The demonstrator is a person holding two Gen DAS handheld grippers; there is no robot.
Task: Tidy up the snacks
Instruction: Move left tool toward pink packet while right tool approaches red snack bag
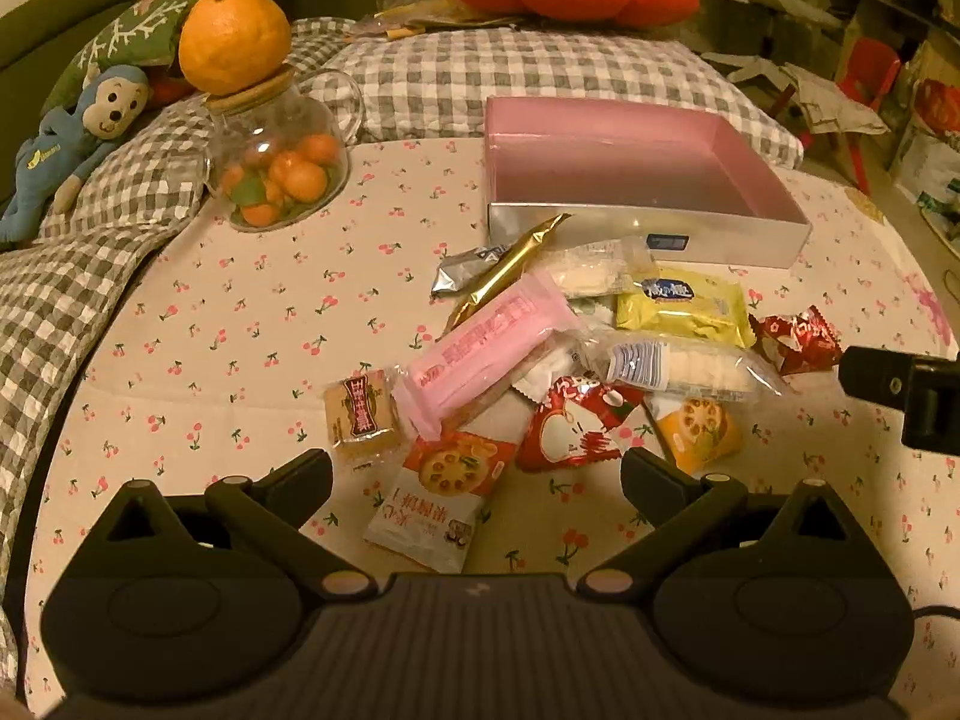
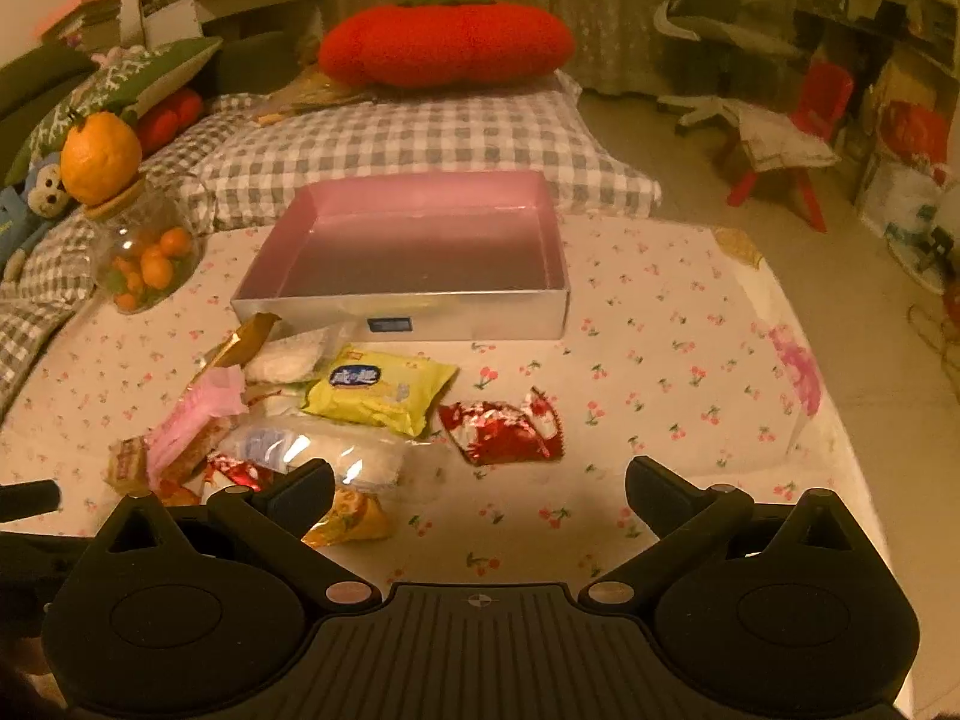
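Note:
A pile of wrapped snacks lies on the cherry-print cloth in front of an empty pink-lined silver box [image 1: 648, 228] [image 2: 420, 315]. The pile holds a long pink pack [image 1: 486, 348], a gold stick [image 1: 510, 267], a yellow pack [image 1: 684, 309] [image 2: 381, 390], a clear rice-cracker pack [image 1: 678, 363], red wrappers [image 1: 798, 339] [image 2: 501, 429] and a cookie sachet [image 1: 438, 498]. My left gripper [image 1: 477, 474] is open and empty, just above the cookie sachet. My right gripper [image 2: 480, 480] is open and empty, right of the pile, near the red wrapper.
A glass jar of small oranges [image 1: 276, 168] [image 2: 144, 264] with a big orange [image 1: 234, 39] on its lid stands at the back left. Checked pillows [image 1: 480, 78], a blue monkey toy [image 1: 72, 138] and a red cushion [image 2: 444, 45] lie behind. The bed edge drops at right [image 2: 840, 420].

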